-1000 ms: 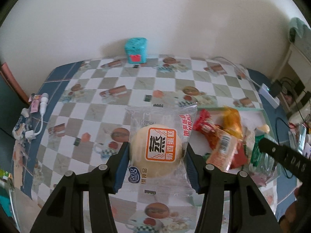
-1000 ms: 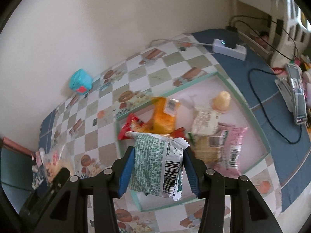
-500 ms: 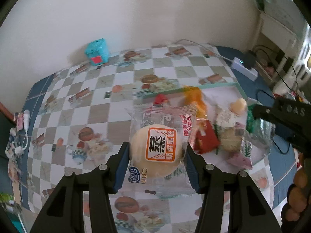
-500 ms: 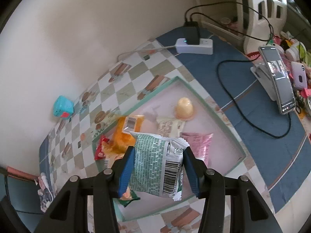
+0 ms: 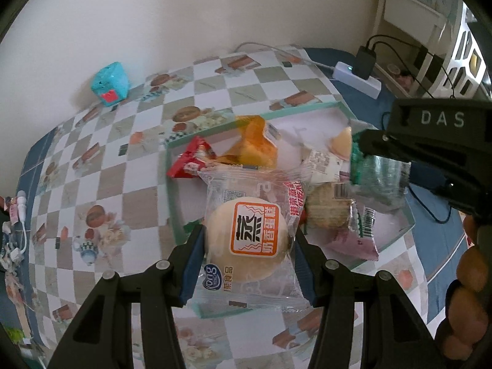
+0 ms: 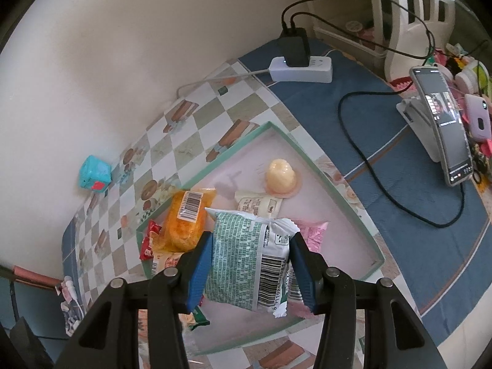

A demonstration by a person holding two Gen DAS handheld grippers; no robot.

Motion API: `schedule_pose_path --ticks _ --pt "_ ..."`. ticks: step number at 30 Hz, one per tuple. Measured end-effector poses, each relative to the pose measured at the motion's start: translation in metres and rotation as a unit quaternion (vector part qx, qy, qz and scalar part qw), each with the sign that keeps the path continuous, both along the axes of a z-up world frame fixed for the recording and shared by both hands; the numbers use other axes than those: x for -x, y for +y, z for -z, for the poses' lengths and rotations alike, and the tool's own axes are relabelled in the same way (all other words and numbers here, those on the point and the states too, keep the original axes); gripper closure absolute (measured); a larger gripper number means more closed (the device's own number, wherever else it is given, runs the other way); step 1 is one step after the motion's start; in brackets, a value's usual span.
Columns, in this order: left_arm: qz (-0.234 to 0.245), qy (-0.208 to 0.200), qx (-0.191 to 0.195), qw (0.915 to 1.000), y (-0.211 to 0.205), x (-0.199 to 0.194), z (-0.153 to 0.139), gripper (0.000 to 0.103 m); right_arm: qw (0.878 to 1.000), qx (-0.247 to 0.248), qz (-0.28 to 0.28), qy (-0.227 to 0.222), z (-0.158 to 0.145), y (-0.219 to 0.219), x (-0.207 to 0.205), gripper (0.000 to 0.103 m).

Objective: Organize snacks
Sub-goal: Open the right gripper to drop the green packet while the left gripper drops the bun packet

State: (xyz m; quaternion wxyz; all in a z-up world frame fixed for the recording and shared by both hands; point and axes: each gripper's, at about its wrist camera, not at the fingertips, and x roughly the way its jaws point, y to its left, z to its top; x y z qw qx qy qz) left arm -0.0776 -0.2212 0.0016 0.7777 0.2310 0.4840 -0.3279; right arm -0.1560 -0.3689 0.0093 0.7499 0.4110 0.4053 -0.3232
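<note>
Ideally, each pack is lowered until it rests on a bare patch of the shallow green-rimmed tray (image 6: 341, 190) before release, clear of the snacks already piled there. Left gripper (image 5: 247, 253): fingers partly spread, clamped on the sides of a clear-wrapped steamed cake (image 5: 249, 240), tray directly beyond their tips. Right gripper (image 6: 250, 266): fingers narrower, grasping a green-printed snack bag (image 6: 246, 258) above the tray's near half, jelly cup (image 6: 281, 175) farther ahead.
</note>
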Motion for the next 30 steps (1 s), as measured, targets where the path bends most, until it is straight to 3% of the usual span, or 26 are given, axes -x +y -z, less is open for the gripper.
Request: schedule_pose_path --ticks 18,20,21,30 --pt "0.004 0.0 -0.009 1.0 -0.021 0.001 0.016 0.047 1.0 -0.011 -0.026 -0.001 0.014 0.0 -0.014 0.05" --pt "0.003 0.002 -0.008 1.0 -0.021 0.0 0.016 0.04 1.0 -0.012 -0.025 0.001 0.015 0.0 -0.013 0.05" --pt "0.002 0.001 -0.007 1.0 -0.02 0.0 0.015 0.032 1.0 -0.012 -0.024 0.002 0.015 0.0 -0.013 0.05" --pt "-0.015 0.006 0.008 0.9998 -0.007 -0.006 0.006 0.029 1.0 -0.008 -0.022 0.008 0.014 0.002 -0.01 0.05"
